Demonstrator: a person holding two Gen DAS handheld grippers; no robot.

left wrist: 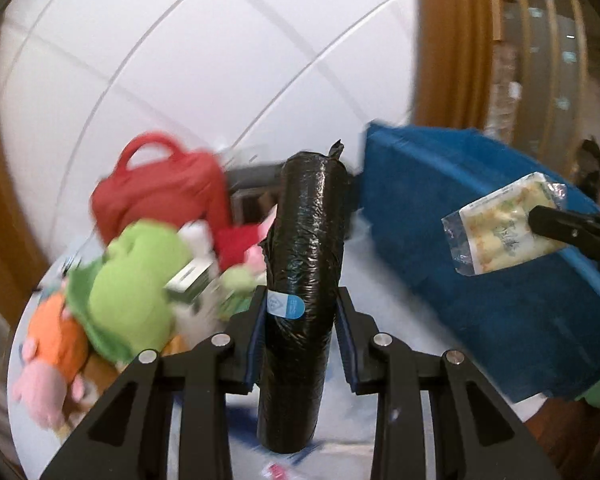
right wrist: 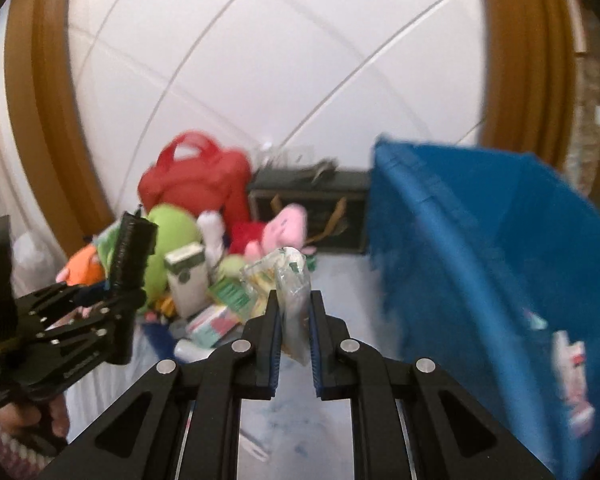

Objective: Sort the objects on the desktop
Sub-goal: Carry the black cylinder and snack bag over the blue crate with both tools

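My left gripper (left wrist: 300, 312) is shut on a black roll of plastic bags (left wrist: 302, 248) that stands upright between its blue pads, raised above the white table (left wrist: 364, 276). The same roll (right wrist: 131, 252) and the left gripper (right wrist: 118, 300) show at the left of the right wrist view. My right gripper (right wrist: 294, 304) is shut on a clear snack packet (right wrist: 290, 280) with yellow contents. In the left wrist view that packet (left wrist: 500, 228) hangs from the right gripper's black fingers (left wrist: 572, 232) in front of the blue bin (left wrist: 480, 280).
A blue bin (right wrist: 480, 240) stands at the right with some packets inside. A red bag (right wrist: 198, 180), a dark box (right wrist: 320, 208), green (left wrist: 136, 280) and pink (right wrist: 284, 228) plush toys, and cartons (right wrist: 188, 280) crowd the table's far left. White wall behind.
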